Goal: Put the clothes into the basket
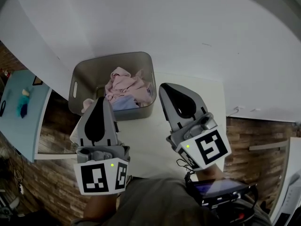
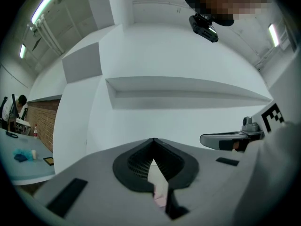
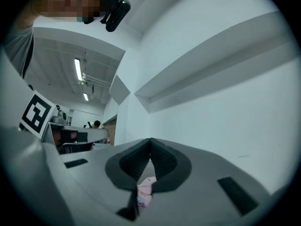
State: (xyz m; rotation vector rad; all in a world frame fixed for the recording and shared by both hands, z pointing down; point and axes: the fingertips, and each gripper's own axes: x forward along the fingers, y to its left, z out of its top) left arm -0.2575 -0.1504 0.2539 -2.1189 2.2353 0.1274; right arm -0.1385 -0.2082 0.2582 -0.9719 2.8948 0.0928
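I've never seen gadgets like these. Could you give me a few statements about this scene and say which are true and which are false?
1. The pink clothes lie inside the gray basket. True.
2. The basket stands on the floor. False: it stands on the white table.
3. The left gripper is wide open. False: its jaws are together.
4. The right gripper is shut and holds nothing. True.

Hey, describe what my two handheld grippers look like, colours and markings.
The left claw and right claw are light grey tapered shells with a black teardrop inset. Ribbed dark pads line the inside. Each carries a white cube printed with black square markers, the left cube and right cube, with a small green light.
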